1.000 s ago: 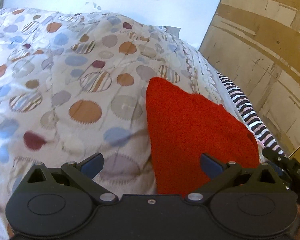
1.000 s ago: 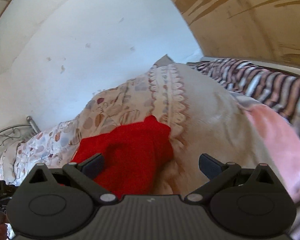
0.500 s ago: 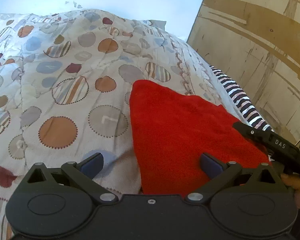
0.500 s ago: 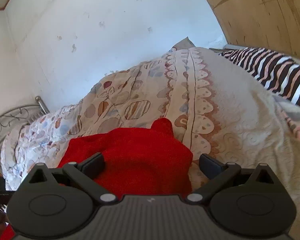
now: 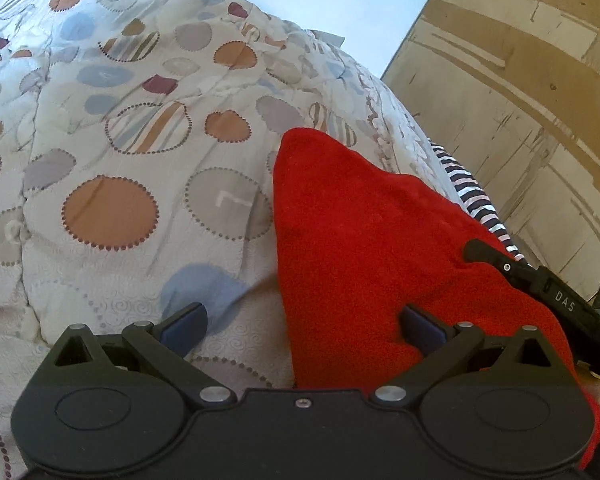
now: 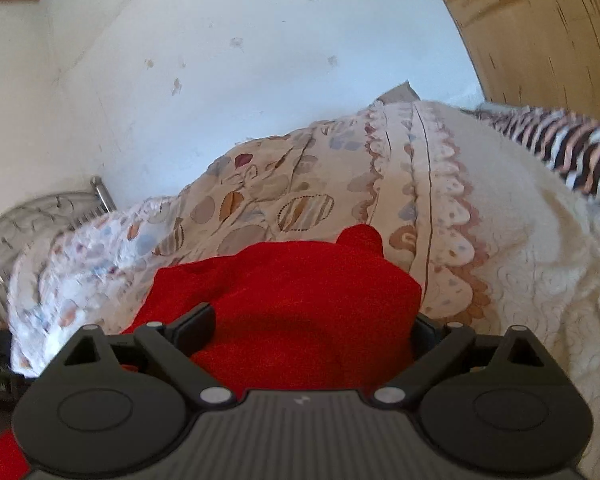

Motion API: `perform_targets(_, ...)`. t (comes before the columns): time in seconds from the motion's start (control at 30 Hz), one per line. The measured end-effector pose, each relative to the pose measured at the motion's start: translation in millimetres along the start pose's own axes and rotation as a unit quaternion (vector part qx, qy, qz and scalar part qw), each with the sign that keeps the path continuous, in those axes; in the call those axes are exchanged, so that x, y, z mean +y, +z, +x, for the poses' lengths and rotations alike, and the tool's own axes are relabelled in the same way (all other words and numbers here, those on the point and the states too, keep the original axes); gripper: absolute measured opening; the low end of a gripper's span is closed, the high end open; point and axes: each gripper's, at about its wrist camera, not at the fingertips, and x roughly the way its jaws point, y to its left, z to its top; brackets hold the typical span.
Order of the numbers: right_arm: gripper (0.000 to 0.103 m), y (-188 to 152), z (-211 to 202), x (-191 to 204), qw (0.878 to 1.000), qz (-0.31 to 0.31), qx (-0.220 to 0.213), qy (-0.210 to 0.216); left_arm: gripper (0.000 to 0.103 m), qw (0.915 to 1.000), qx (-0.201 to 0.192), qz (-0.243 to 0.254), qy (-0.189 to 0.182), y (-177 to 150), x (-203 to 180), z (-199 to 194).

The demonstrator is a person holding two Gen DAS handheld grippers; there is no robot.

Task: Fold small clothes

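A quilt (image 5: 140, 168) printed with orange, blue and grey circles covers the bed, and everything here is placed against it. On the far left of the right wrist view, a metal bed frame (image 6: 40, 216) rises past the quilt's edge, in front of a white wall (image 6: 220, 80). The left gripper (image 5: 302, 322) hangs low over the quilt with its jaws spread wide and nothing between them; its left finger is over bare quilt, its right finger over the red cloth (image 5: 380, 248). That red cloth lies flat on the quilt's right half, one corner pointing up the bed. The right gripper (image 6: 314, 328) is also spread wide, with the red cloth filling the gap between its fingers, not pinched. Along the quilt's right side runs a scalloped border (image 6: 452, 240), and past it lies a striped fabric (image 6: 572, 152). Beyond the quilt on the right stands a wooden panel (image 5: 520, 100).
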Motion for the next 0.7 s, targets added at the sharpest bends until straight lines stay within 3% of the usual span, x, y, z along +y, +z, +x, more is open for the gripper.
perform_targets(0.1, 0.101, -4, 1, -15, 0.999, 0.035, -0.001, 0.016, 0.103, 1.0, -0.005, 0.006, 0.001, -1, -3, 1)
perform_targets(0.6, 0.101, -7, 1, -17, 0.999, 0.036, -0.007, 0.019, 0.103, 0.9999, -0.006, 0.009, 0.007, -1, -6, 0)
perform_targets(0.7, 0.095, -8, -3, -14, 0.999, 0.025, -0.017, 0.017, 0.103, 0.9999, 0.007, 0.008, 0.009, 3, -8, 2)
